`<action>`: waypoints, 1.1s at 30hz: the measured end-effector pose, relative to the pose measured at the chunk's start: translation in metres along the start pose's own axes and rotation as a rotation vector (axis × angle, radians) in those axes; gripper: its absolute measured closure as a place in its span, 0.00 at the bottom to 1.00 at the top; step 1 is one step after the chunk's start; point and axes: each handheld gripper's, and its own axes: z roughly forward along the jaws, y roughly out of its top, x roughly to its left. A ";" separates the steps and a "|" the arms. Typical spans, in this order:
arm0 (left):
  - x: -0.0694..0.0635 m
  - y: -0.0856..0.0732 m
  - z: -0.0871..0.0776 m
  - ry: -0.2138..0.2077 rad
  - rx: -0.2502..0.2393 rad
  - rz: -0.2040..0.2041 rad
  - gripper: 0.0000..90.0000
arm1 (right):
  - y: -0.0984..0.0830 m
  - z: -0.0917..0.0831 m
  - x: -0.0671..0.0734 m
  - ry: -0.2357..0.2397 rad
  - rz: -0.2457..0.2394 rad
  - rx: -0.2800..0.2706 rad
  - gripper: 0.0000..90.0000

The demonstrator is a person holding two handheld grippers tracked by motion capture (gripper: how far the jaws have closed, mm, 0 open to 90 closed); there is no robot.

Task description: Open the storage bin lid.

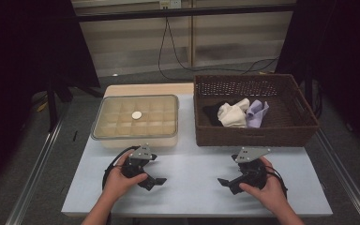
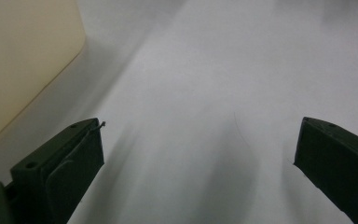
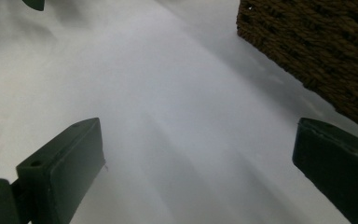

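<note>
Both grippers rest on the table near its front edge, jaws wide and holding nothing: the left gripper (image 1: 155, 180) just in front of the lidded box (image 1: 136, 121), the right gripper (image 1: 225, 182) before the basket (image 1: 255, 133) of cloths (image 1: 238, 113)

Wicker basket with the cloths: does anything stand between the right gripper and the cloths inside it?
Yes. The basket's near wall rises between the right gripper, open and low over the table, and the white cloth, purple cloth and black cloth. The basket is open on top.
</note>
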 end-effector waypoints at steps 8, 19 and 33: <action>0.000 0.001 -0.003 -0.008 -0.027 -0.010 0.01 | 0.002 0.004 0.002 0.008 0.009 -0.001 0.01; 0.000 -0.001 -0.011 -0.022 -0.014 -0.014 0.01 | 0.017 0.015 0.006 0.024 0.031 -0.008 0.02; 0.013 -0.001 -0.041 -0.010 -0.028 -0.057 0.01 | 0.059 0.038 0.022 0.057 0.054 -0.012 0.02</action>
